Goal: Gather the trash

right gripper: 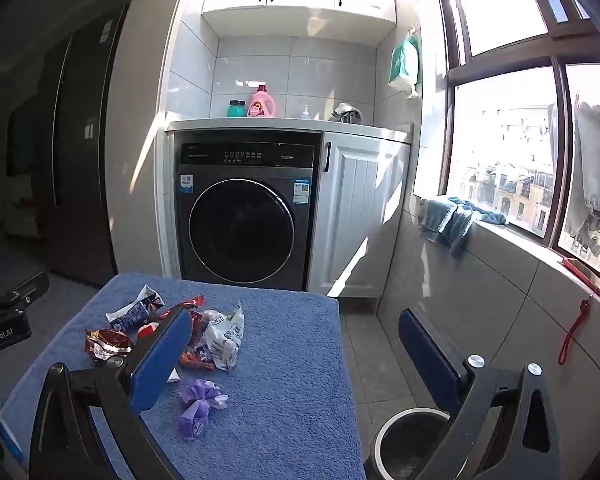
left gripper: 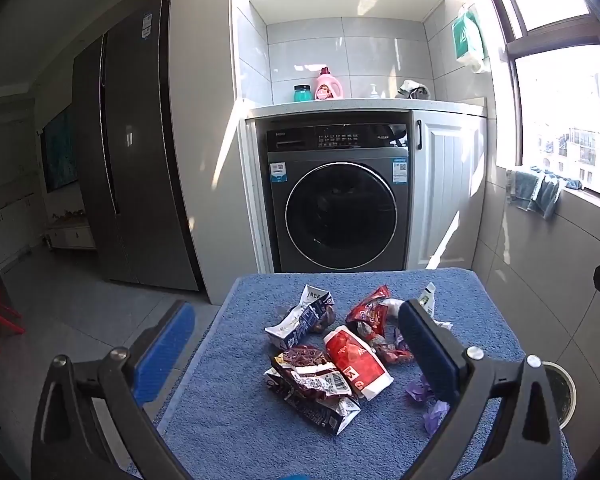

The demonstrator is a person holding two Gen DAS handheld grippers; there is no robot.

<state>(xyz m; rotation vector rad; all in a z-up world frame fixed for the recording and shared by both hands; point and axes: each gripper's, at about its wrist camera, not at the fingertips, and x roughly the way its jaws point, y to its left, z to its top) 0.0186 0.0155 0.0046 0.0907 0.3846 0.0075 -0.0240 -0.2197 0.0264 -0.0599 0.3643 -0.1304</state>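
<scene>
A pile of trash lies on a blue towel-covered table (left gripper: pixel 480 312): a red-and-white packet (left gripper: pixel 356 360), a dark red wrapper (left gripper: pixel 312 372), a blue-and-white carton (left gripper: pixel 300 316), a red snack bag (left gripper: pixel 368 308) and purple wrappers (left gripper: pixel 428 400). In the right wrist view I see the purple wrappers (right gripper: pixel 200 404) and a white packet (right gripper: pixel 226 336). A round bin (right gripper: pixel 412 444) stands on the floor right of the table. My left gripper (left gripper: pixel 296 344) is open above the pile. My right gripper (right gripper: pixel 296 348) is open over the table's right edge.
A dark washing machine (left gripper: pixel 340 200) stands under a white counter with bottles (left gripper: pixel 328 84) beyond the table. A tall dark fridge (left gripper: pixel 132 140) is at the left. A tiled wall and window sill with a blue cloth (right gripper: pixel 452 216) run along the right.
</scene>
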